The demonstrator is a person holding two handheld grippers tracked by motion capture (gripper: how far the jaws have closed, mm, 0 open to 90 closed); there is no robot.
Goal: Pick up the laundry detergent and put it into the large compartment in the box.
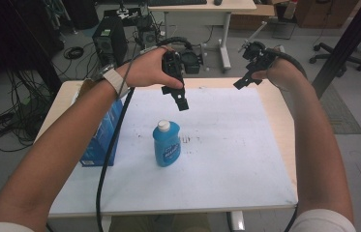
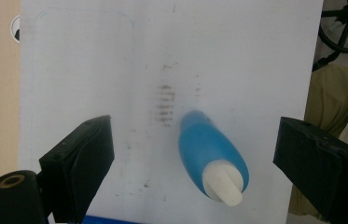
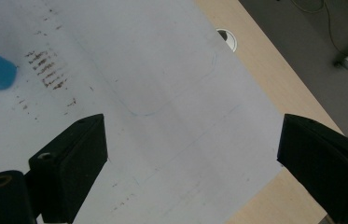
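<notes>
Left hand-held gripper (image 1: 182, 100) hangs above the blue bottle (image 1: 167, 143) w/ jaws spread wide & nothing between the pads; in the left gripper view the bottle (image 2: 211, 156) sits between the two jaws but well below them. Bottle stands upright w/ white cap (image 1: 164, 125) on, about mid white sheet (image 1: 236, 159) on the tabletop (image 1: 279, 111), just right of a blue box (image 1: 101, 140). Right hand-held gripper (image 1: 244, 82) is up over the far right of the sheet, jaws also spread, empty.
</notes>
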